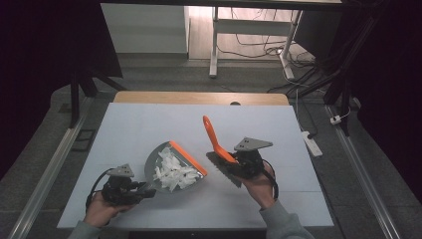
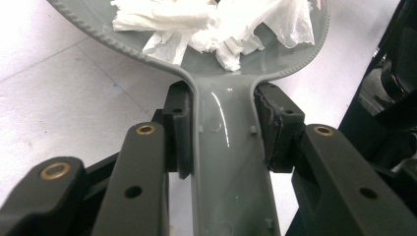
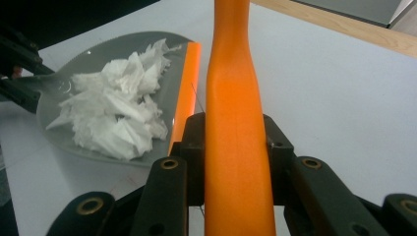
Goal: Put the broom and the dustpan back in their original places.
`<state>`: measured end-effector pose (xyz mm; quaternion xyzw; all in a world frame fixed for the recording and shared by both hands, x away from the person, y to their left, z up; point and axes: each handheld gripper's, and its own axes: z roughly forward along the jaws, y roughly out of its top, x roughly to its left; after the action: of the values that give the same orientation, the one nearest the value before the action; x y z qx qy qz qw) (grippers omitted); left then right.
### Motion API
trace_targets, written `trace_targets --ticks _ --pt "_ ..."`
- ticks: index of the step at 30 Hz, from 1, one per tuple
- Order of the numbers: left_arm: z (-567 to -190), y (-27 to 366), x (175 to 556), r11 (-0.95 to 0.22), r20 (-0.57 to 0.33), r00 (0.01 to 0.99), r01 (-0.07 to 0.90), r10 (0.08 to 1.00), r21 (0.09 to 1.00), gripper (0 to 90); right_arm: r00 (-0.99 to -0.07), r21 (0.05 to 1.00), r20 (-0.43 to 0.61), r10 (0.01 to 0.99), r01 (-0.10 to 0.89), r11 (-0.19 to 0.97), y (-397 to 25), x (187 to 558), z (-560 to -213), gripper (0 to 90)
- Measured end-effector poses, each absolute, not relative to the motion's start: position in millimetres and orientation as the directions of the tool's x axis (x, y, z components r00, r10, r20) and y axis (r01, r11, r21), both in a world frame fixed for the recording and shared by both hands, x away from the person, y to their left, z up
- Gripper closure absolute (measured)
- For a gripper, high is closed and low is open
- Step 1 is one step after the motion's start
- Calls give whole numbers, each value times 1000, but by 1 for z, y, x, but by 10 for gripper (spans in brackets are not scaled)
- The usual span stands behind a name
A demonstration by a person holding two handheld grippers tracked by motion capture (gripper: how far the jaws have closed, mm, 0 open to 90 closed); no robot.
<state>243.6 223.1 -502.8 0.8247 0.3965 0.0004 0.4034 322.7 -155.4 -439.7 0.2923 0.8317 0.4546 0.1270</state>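
A grey dustpan [image 1: 155, 164] with an orange front lip [image 1: 189, 158] rests on the white table, holding a pile of torn white paper [image 1: 173, 172]. My left gripper [image 1: 144, 191] is shut on the dustpan's grey handle [image 2: 228, 162], its pads [image 2: 181, 132] pressing both sides. In the left gripper view the paper scraps [image 2: 206, 24] lie in the pan just ahead. My right gripper [image 1: 238, 162] is shut on the orange handle [image 1: 215, 139] of a hand brush, whose grey bristle head [image 1: 224, 170] lies just right of the pan. That handle [image 3: 236, 128] runs between the jaws, with the dustpan [image 3: 74, 64] and the paper [image 3: 115, 110] to its left.
The white table top [image 1: 149, 124] has a wooden strip [image 1: 199, 97] along its far edge. Beyond it stand table legs and cables on the floor. A power strip [image 1: 312, 143] lies off the right side.
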Motion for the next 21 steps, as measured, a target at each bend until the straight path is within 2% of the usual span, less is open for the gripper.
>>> trace_targets --ticks 21 --pt "-501 233 244 -238 -306 566 691 765 683 609 -767 819 78 637 413 398 -198 322 -447 703"
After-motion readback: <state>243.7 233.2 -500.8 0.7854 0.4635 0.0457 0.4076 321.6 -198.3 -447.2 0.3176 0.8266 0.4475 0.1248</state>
